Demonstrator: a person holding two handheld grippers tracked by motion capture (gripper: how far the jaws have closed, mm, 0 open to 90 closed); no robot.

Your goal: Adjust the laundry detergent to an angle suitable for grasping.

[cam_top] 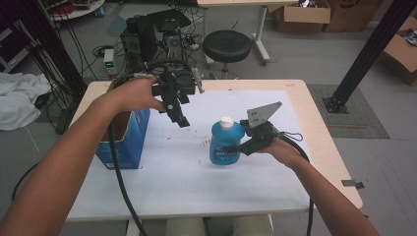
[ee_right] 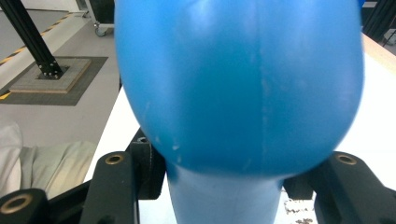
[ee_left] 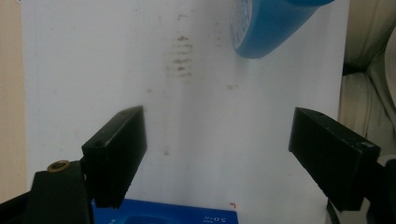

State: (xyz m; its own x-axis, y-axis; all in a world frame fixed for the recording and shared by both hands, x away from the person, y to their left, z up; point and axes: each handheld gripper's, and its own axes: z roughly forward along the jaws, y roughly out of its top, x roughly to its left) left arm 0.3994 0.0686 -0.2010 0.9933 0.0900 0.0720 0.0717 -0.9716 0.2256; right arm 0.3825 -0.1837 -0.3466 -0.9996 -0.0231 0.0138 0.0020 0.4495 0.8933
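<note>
Item 1, near right: the right tongs (cam_top: 235, 146) are clamping a blue bottle (cam_top: 225, 143) round its body, the black jaws pressing it from both sides in the right gripper view, where the bottle (ee_right: 238, 88) is looming close. The bottle is standing upright with its white cap (cam_top: 225, 121) on top, at the middle right of the worktop (cam_top: 162, 191); whether its base is touching the white sheet or is just above it cannot be told.

Item 2, near left: a blue box (cam_top: 129, 140) is sitting at the left edge of the worktop, open at the top.

Item 3, farther back: the left tongs (cam_top: 182, 120) are hanging released above the sheet, just right of the box and well apart from the bottle, jaws spread wide with nothing between them. In the left gripper view they (ee_left: 217, 161) are pointing down at the stained sheet, the bottle (ee_left: 271, 25) beyond them.

Item 4, far: a black stool (cam_top: 227, 46) is standing on the floor past the worktop.
</note>
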